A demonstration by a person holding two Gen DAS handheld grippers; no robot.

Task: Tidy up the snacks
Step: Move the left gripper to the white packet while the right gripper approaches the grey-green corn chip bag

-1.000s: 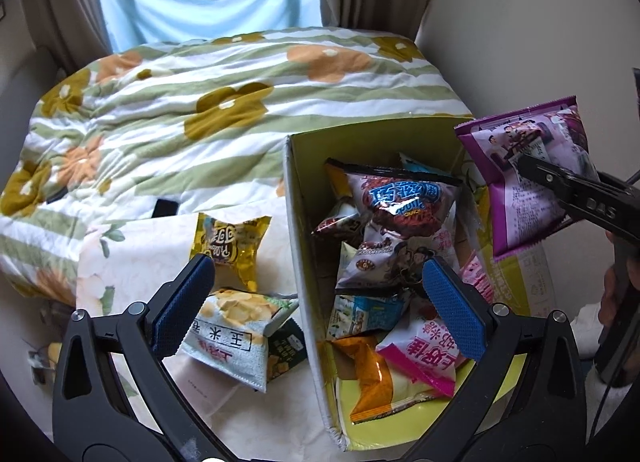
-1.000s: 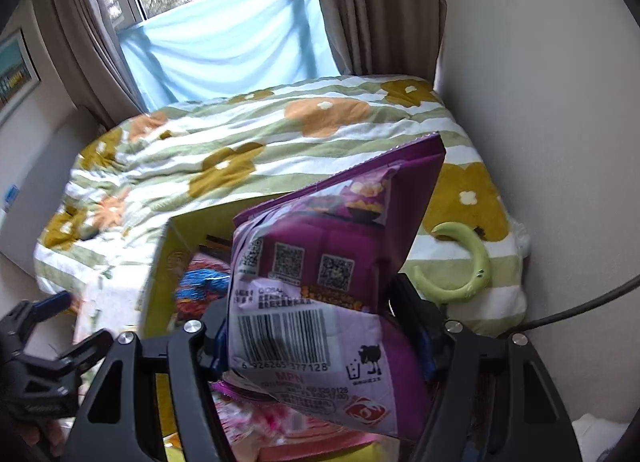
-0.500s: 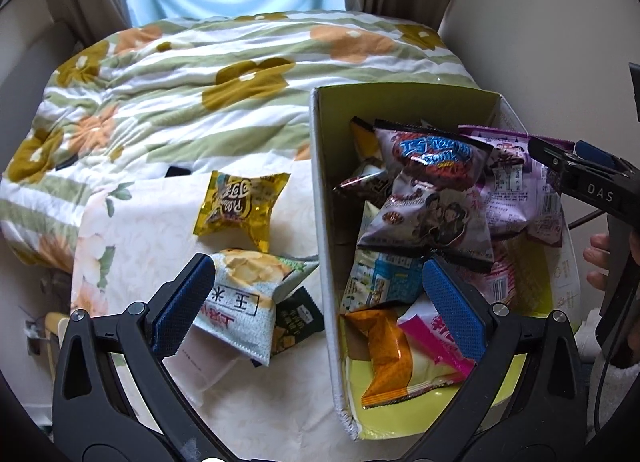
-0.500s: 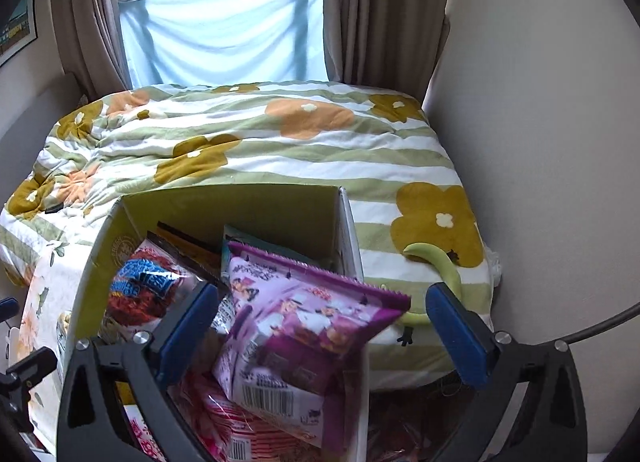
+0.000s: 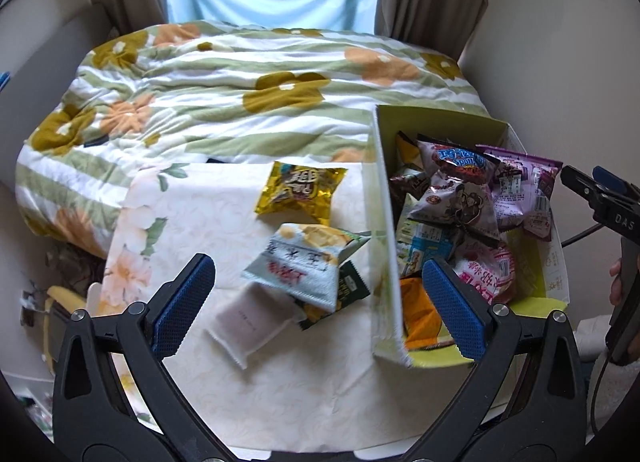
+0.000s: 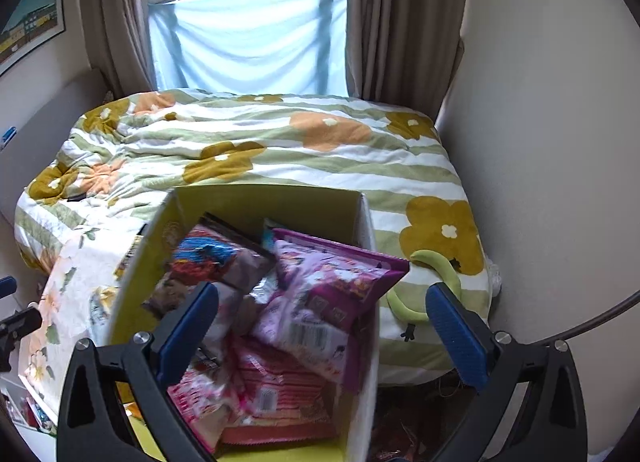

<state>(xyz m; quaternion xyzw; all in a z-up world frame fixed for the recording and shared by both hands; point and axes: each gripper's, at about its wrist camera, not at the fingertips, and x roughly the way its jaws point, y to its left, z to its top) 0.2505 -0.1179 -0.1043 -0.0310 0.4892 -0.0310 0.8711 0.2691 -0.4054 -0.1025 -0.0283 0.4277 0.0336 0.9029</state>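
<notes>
Left wrist: left gripper point(image 5: 316, 294) wide open, nothing between the pads. Just ahead on the tablecloth point(image 5: 192, 214): white packet point(image 5: 250, 322), grey-white chip bag point(image 5: 312, 262) partly over it, gold bag point(image 5: 300, 192) further out. Box point(image 5: 386, 222) off to its right, packed with snacks; purple bag point(image 5: 520, 190) on top, far side.

Right wrist: right gripper point(image 6: 322, 328) wide open, empty. Purple bag point(image 6: 328, 294) lies in the box point(image 6: 264, 202) directly below and ahead, apart from both pads.
</notes>
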